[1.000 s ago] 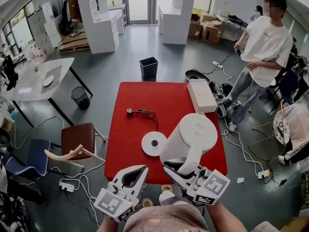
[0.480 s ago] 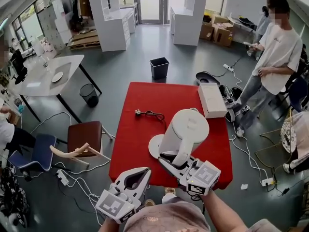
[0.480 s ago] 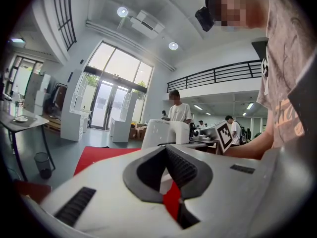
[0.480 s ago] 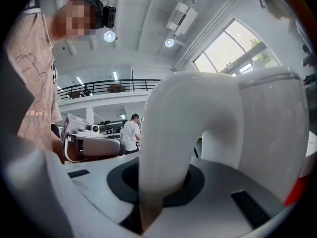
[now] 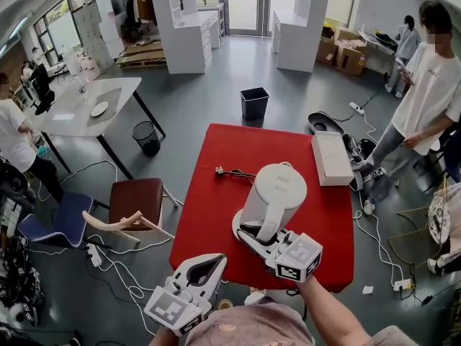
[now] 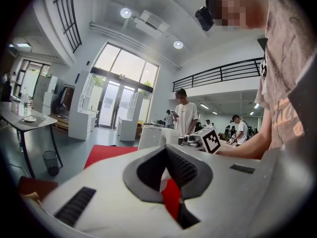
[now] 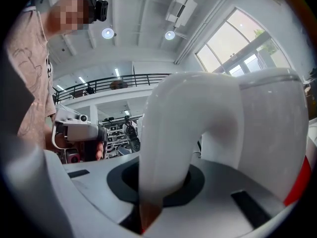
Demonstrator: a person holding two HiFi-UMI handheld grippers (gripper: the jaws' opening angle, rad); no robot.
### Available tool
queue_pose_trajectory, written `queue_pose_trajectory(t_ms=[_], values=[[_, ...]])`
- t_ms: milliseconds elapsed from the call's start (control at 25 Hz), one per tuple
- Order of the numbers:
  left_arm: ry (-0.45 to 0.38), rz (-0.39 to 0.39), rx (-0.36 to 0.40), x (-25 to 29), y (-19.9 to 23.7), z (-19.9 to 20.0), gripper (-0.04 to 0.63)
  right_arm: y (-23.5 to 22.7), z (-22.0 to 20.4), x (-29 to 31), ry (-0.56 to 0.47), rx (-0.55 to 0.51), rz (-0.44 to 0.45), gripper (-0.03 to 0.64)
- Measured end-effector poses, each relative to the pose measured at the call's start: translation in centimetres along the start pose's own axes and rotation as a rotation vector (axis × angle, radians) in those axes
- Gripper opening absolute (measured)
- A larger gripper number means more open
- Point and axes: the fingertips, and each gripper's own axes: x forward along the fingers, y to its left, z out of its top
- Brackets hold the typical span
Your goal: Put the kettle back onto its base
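The white kettle stands upright near the front of the red table. It sits over its round white base, of which only a sliver of rim shows at the kettle's lower left. I cannot tell whether the kettle rests fully on it. My right gripper is shut on the kettle's curved handle, which fills the space between its jaws. My left gripper hovers off the table's front edge, left of the kettle, shut with nothing in it.
The base's black cord and plug lie behind the kettle. A flat white box lies at the table's right edge. A brown chair stands left of the table, a black bin beyond it, and a person to the right.
The right gripper has carried the kettle left and down onto the spot of the round base. The base lay bare to its left before and is now almost covered. The left gripper has barely moved.
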Motion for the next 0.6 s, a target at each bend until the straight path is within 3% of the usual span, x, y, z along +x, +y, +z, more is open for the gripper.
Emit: queue_pose_trajectory(t_ms=[200,600], values=[[0.039,0.019,-0.033,-0.5,0.6,-0.2,0.0,-0.2,-0.8,1.2,0.009,0.015,0.012,0.063],[0.056,0.062,-0.025,-1.3,2.1,-0.5,0.002,-0.4,-2.6,3.1,0.036,0.011,0.035,0.061]])
